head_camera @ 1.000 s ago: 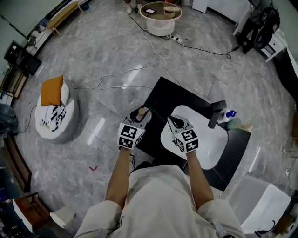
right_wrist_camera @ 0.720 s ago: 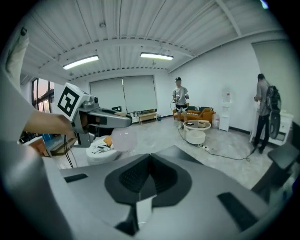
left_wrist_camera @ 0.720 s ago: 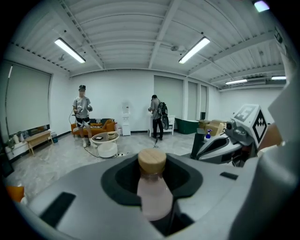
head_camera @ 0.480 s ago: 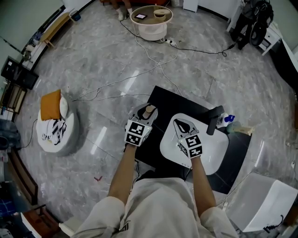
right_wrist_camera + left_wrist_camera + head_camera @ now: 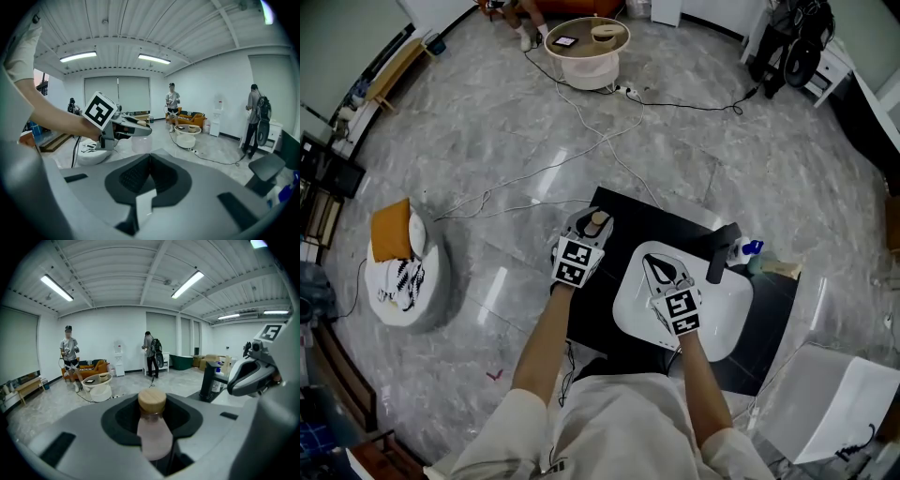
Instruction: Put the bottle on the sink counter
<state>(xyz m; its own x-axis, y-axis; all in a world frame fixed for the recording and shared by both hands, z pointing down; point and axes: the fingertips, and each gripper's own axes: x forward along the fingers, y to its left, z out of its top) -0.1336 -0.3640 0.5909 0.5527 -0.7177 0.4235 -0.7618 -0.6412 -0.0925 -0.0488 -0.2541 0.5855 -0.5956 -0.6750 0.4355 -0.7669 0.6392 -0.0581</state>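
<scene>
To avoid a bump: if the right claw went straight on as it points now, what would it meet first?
Probably the pale pink bottle with a wooden cap, almost dead ahead; its depth is unclear.

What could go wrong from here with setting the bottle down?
The left hand-held gripper holds the bottle over the left edge of the black counter; released there, it might tip onto the floor. The bottle looks smooth and rounded, so it could slip between the jaws before it is set down.
</scene>
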